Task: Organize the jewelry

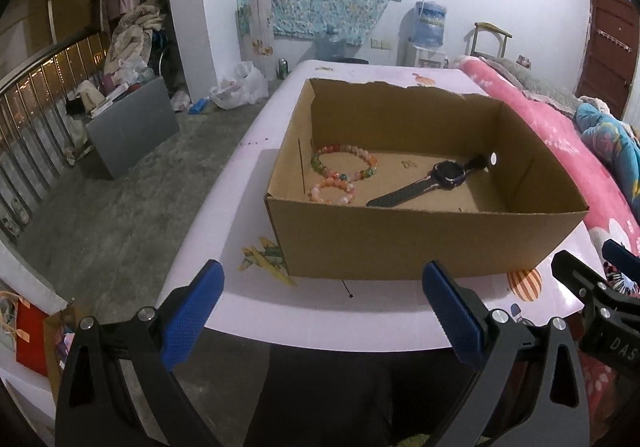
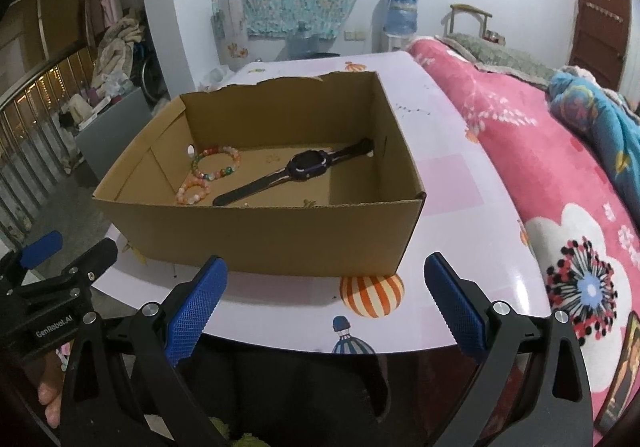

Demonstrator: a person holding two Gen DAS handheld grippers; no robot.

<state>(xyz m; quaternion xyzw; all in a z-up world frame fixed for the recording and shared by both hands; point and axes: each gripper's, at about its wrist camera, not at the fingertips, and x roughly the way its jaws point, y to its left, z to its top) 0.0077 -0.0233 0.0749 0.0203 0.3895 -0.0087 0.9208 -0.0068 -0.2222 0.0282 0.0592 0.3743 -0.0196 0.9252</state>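
An open cardboard box [image 1: 420, 243] [image 2: 260, 235] stands on the pale pink table [image 1: 248, 303] [image 2: 460, 215]. Inside lie a green-and-orange bead bracelet [image 1: 345, 162] [image 2: 216, 163], a pink bead bracelet [image 1: 333, 192] [image 2: 193, 194] and a dark wristwatch [image 1: 436, 179] [image 2: 296, 171]. My left gripper [image 1: 323, 289] is open and empty, just short of the box's near wall. My right gripper [image 2: 326, 279] is open and empty, near the box's front right corner. Each gripper shows at the edge of the other's view.
A bed with a pink floral blanket [image 1: 560, 151] [image 2: 540, 175] runs along the table's right side. The table carries printed balloon pictures [image 2: 372, 293]. A grey box [image 1: 132, 127] and clutter sit on the floor to the left by a railing.
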